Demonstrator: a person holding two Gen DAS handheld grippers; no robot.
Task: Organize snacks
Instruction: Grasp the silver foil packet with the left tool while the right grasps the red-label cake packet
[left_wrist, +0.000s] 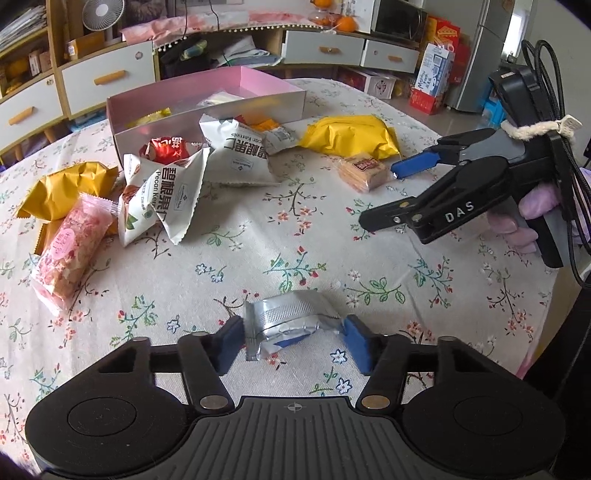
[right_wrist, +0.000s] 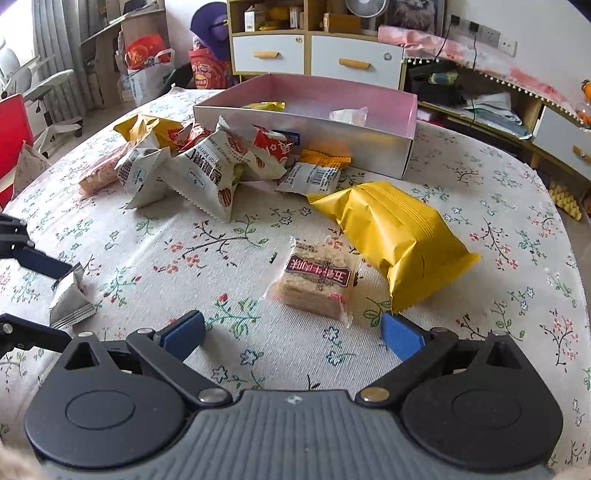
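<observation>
A crumpled silver snack packet (left_wrist: 288, 317) lies on the flowered tablecloth, and my left gripper (left_wrist: 295, 339) is shut on it, a blue pad against each end. The right wrist view shows the same silver packet (right_wrist: 70, 299) held between the left gripper's fingers (right_wrist: 48, 264) at the left edge. My right gripper (right_wrist: 291, 325) is open with nothing in it, just short of a clear-wrapped biscuit packet (right_wrist: 317, 280). A yellow bag (right_wrist: 391, 240) lies beside that packet. The silver box with a pink inside (right_wrist: 303, 140) stands at the back with a few snacks in it.
In front of the box lies a heap: white pecan bags (left_wrist: 162, 192), a red packet (left_wrist: 166, 147), a gold bag (left_wrist: 66, 188) and a pink wrapped bar (left_wrist: 66, 247). The right gripper (left_wrist: 378, 197) hangs over the table's right side. Cabinets stand behind the table.
</observation>
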